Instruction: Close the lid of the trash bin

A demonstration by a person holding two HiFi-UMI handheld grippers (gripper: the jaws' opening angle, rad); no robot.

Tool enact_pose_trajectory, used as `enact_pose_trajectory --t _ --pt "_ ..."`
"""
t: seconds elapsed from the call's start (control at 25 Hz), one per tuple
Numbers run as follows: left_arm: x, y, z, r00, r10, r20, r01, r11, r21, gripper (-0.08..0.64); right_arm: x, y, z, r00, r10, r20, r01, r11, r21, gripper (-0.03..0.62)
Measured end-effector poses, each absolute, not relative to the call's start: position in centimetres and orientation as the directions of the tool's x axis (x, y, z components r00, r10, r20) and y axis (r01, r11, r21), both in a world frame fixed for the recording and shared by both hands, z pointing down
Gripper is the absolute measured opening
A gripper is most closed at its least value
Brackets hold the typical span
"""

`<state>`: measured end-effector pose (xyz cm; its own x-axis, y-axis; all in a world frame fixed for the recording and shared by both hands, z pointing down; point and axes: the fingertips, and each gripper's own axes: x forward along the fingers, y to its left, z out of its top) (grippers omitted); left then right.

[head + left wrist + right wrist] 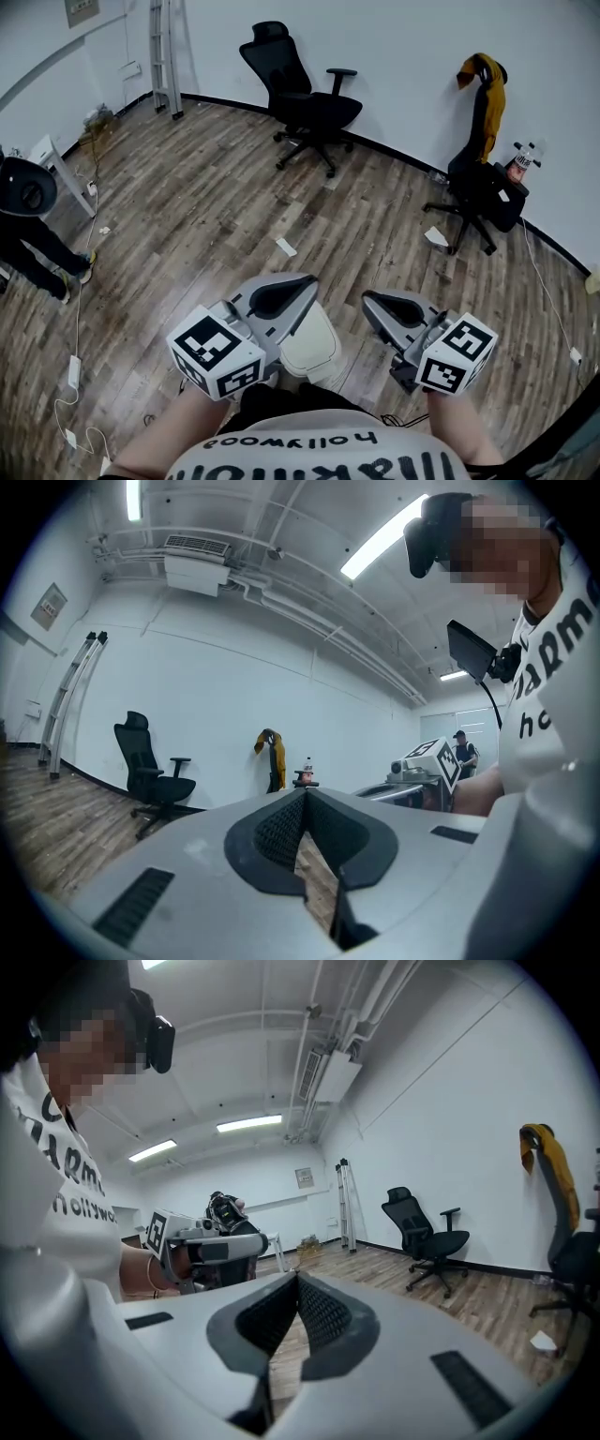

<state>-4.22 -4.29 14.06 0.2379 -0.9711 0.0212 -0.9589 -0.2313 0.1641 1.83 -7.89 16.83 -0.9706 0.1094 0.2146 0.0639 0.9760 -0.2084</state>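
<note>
A cream-white rounded bin (pixel 314 352) stands on the wood floor just in front of my body. My left gripper hides part of it, and I cannot tell how its lid stands. My left gripper (pixel 307 279) is held above the bin's left side with its jaws shut and nothing between them. My right gripper (pixel 367 296) hangs to the right of the bin, also shut and empty. In the left gripper view the jaws (pixel 305 794) point level across the room, with the right gripper (pixel 427 761) beside them. The right gripper view shows its shut jaws (pixel 298 1275) and the left gripper (pixel 211 1246).
A black office chair (pixel 305 98) stands at the far wall. A second chair with a yellow jacket (pixel 483 178) is at the right. A ladder (pixel 164 56) leans far left, and a person in black (pixel 28 216) stands at the left edge. Paper scraps (pixel 286 247) and cables (pixel 75 375) lie on the floor.
</note>
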Motion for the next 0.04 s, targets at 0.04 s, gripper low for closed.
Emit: enact_pose_trajectory --t 0.04 --pt "-4.26 -4.31 14.1 0.238 -0.971 0.021 -0.959 -0.232 0.164 0.008 1.79 -7.94 16.89 -0.971 0.107 0.214 0.062 0.976 -0.209 0.009"
